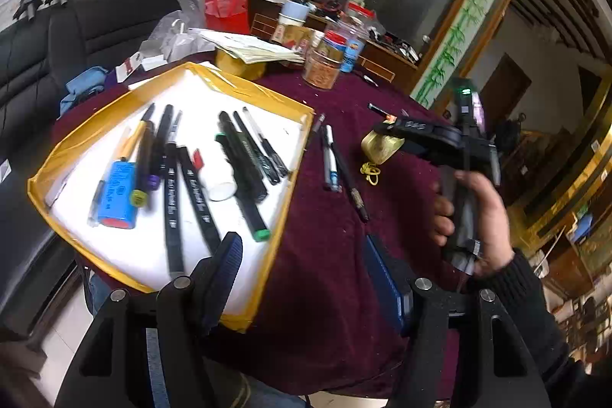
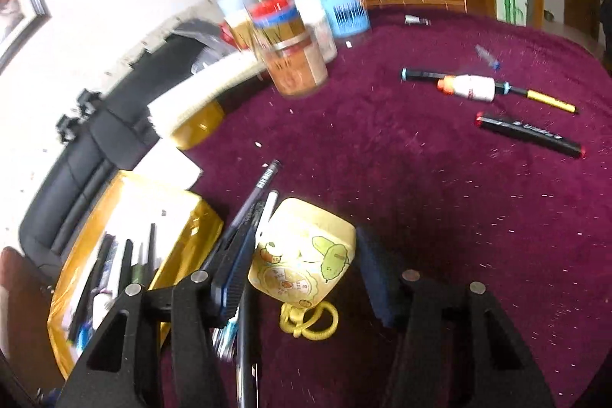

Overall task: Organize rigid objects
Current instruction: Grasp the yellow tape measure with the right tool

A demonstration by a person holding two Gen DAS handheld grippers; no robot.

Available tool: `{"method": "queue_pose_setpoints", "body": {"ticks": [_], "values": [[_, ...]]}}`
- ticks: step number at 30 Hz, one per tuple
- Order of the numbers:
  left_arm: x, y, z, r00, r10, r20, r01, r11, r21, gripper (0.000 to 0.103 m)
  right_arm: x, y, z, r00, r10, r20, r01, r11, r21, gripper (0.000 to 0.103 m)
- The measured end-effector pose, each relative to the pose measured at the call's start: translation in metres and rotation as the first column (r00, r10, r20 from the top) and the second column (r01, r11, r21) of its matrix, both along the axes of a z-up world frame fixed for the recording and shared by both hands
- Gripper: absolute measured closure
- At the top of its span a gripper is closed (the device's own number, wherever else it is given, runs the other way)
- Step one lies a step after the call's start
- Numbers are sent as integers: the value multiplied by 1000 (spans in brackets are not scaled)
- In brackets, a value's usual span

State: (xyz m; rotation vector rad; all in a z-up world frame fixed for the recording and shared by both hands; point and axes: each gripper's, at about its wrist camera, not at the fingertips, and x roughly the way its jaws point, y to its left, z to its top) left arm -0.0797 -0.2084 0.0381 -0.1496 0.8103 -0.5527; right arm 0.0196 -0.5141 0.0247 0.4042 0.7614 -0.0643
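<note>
A yellow-rimmed white tray holds several pens and markers, a blue block and a white tube. My left gripper hangs open over the tray's near right edge, with nothing between its fingers. A small yellow cartoon-printed case with a key ring lies on the maroon cloth. My right gripper straddles it, both pads against its sides. In the left wrist view a hand holds that right gripper over the yellow case. Loose pens lie beside the tray.
A black marker, a white glue bottle and a yellow pen lie on the cloth at the right. Red-lidded jars and stacked papers crowd the table's far side. A black sofa stands beyond the tray.
</note>
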Motion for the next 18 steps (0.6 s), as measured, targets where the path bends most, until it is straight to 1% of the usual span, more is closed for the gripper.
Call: {"method": "queue_pose_setpoints", "body": {"ticks": [6,9,13,16,18], "values": [[-3,-21,-3,999,-33,0,33,999,28,35,-50,-21,16,994,7,106,-10,999,34,51],[-4,-29,-4,999,-44,-6,44,998,41,35,-70,-31,18,990,5,140,-12,999,47,52],[-4,-40,-4,998,-57,-6,57,997,56,35,-81,-35,7,989,7,147,-9,1000,11,52],[1,-49,-7,997,-75,-35,77,996,43,35,-80,-38,-2,992,8,125,-14,999,46,53],[6,-55,-7,995,-84,-54,86,996,34,35,-81,-36,-2,991,21,130,-26,999,40,53]]}}
